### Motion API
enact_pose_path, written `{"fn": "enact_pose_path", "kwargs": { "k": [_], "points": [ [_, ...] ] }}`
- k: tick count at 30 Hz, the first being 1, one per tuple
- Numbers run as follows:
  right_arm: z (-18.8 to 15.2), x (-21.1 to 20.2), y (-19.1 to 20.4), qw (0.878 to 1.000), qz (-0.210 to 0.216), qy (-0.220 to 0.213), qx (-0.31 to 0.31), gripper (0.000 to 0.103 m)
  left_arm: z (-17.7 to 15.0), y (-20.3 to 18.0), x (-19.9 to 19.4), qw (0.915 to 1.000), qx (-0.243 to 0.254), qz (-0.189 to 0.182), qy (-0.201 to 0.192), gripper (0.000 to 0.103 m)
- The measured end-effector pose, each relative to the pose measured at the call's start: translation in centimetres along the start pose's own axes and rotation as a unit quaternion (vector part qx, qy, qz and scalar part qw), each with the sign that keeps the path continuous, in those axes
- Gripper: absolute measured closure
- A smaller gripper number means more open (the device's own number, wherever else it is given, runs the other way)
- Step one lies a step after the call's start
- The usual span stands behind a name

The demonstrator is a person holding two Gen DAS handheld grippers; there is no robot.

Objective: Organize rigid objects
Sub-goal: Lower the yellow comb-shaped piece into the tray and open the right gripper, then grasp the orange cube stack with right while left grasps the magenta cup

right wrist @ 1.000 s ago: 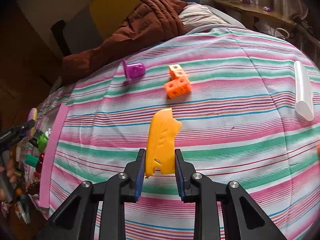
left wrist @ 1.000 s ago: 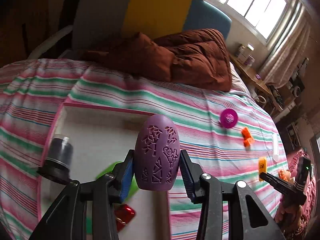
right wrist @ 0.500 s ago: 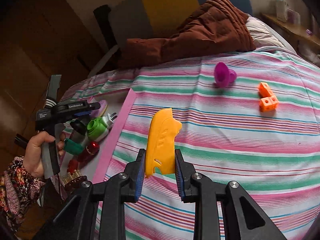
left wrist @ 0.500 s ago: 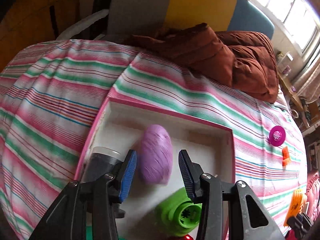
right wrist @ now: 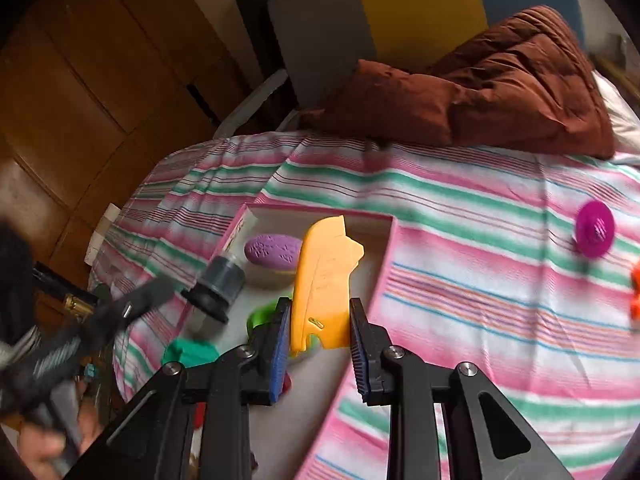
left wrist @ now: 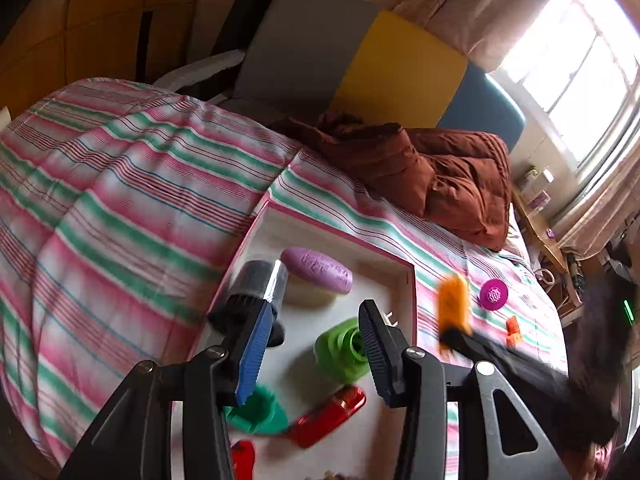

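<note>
A shallow white tray with a pink rim (left wrist: 344,236) lies on the striped bed. A purple egg-shaped piece (left wrist: 318,270) lies on its side at the tray's far end, free of any grip. My left gripper (left wrist: 316,312) hangs above the tray, open with nothing between its fingers. My right gripper (right wrist: 319,312) is shut on a flat orange-yellow plastic piece (right wrist: 324,276), held upright over the tray's right rim (right wrist: 384,264). The left wrist view shows that piece (left wrist: 452,304) blurred, just right of the tray.
Also in the tray are a dark cylinder (left wrist: 260,284), a green round part (left wrist: 340,350), a teal piece (left wrist: 256,408) and a red piece (left wrist: 328,416). A magenta disc (right wrist: 595,229) and orange cubes (left wrist: 513,330) lie on the bedspread to the right. A brown duvet (right wrist: 480,92) is bunched behind.
The left gripper let go of the purple egg, which now lies in the tray, and drew back. The right gripper carried the orange-yellow piece leftward across the bed to the tray.
</note>
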State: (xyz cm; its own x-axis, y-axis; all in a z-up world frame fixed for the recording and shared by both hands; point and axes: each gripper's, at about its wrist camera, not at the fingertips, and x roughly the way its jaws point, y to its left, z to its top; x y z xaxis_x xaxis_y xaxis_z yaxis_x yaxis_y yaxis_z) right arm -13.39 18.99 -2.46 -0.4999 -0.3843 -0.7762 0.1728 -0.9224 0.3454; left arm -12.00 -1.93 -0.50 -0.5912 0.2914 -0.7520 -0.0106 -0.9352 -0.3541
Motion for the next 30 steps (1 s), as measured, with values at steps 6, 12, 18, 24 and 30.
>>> {"fn": "enact_pose_path", "kwargs": {
  "k": [6,12,18,24,30],
  "points": [
    [2.0,4.5,0.5,0.999,-0.030,0.018,-0.008,0.074,-1.0,0.6,-1.2,0.9999,-0.013,-0.006,0.005,0.057],
    [1.0,1.5,-1.5,1.000,-0.005,-0.016,0.004,0.053,-1.0,-0.1,-1.3,0.9999,-0.015,-0.009,0.001,0.057],
    [-2.0,-5.6,-9.4,0.987,-0.126,-0.086,0.047,0.047,-1.1,-4.1,-0.5,0.9987,0.010,-0.050,0.008,0.057],
    [-2.8,-8.0,-21.8,0.944,-0.303,-0.084,0.102,0.045,-1.9,-11.0,1.0,0.9941,0.073,-0.074,0.033,0.057],
    [-2.1,-6.1,-30.2,0.945,-0.270,-0.038,0.179,0.057,-2.3,-19.5,4.2,0.9819,0.170,-0.064,0.054,0.057]
  ]
}}
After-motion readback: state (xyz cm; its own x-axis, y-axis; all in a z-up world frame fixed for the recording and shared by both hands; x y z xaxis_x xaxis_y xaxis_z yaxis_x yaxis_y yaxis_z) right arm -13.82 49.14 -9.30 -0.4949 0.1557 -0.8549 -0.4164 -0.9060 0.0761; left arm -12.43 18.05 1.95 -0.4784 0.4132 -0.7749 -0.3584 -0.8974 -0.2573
